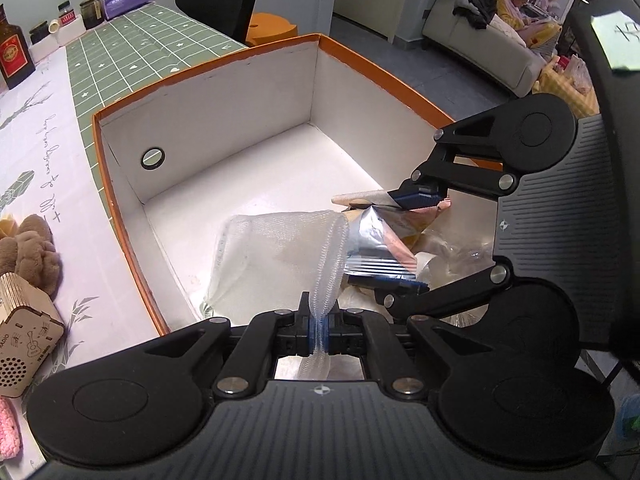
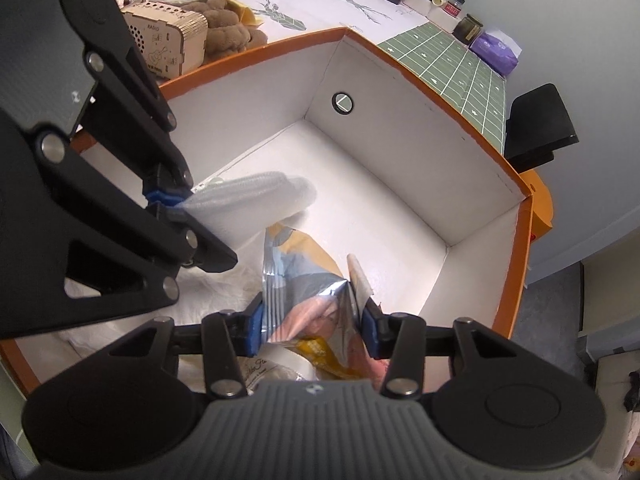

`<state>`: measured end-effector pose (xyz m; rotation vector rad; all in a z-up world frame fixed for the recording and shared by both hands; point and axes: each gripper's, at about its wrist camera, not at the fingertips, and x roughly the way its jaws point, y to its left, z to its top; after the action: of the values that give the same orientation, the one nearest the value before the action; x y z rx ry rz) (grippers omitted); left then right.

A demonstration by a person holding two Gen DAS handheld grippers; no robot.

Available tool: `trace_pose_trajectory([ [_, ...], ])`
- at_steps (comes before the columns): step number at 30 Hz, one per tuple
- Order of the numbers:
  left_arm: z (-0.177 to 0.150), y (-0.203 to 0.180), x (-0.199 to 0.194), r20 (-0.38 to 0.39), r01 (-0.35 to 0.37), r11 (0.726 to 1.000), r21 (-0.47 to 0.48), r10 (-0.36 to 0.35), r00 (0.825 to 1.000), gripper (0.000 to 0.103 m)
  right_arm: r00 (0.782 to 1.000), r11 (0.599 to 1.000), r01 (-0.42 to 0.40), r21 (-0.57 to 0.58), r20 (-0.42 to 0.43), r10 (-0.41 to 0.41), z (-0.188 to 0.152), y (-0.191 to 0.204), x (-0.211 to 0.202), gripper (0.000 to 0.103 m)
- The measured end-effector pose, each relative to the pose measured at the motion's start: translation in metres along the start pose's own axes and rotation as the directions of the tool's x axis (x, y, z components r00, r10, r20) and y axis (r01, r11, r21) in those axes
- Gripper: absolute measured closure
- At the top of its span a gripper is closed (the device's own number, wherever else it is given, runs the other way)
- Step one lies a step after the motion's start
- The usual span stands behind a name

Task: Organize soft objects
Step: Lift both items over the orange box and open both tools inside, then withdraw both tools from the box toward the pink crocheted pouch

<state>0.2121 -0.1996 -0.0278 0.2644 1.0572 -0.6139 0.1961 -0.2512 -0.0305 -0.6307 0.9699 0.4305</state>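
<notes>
On the table beside the orange box (image 1: 400, 80) sit a brown plush toy (image 1: 28, 248) and a little wooden radio (image 1: 24, 332). Nothing blocks the box. Inside it, the left gripper (image 1: 319, 330) pinches a see-through mesh bag (image 1: 280, 252) tight. The right gripper (image 2: 314, 330) has its jaws partly apart around a shiny, crinkly foil packet (image 2: 296, 280); they may be touching it.
</notes>
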Motion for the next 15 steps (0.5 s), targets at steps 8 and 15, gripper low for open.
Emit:
trace_pose_trajectory([
  [8,0.002,-0.003,-0.013,0.03,0.004,1.0,0.006,-0.004,1.0,0.068,0.999,0.999,0.041,-0.03,-0.028,-0.042,0.002,0.0,-0.015,0.035],
  [15,-0.012,0.0,-0.047,0.117,0.009,1.0,-0.003,-0.009,0.993,0.049,0.994,0.995,0.098,-0.024,-0.052,-0.099,0.0,-0.002,-0.035,0.024],
])
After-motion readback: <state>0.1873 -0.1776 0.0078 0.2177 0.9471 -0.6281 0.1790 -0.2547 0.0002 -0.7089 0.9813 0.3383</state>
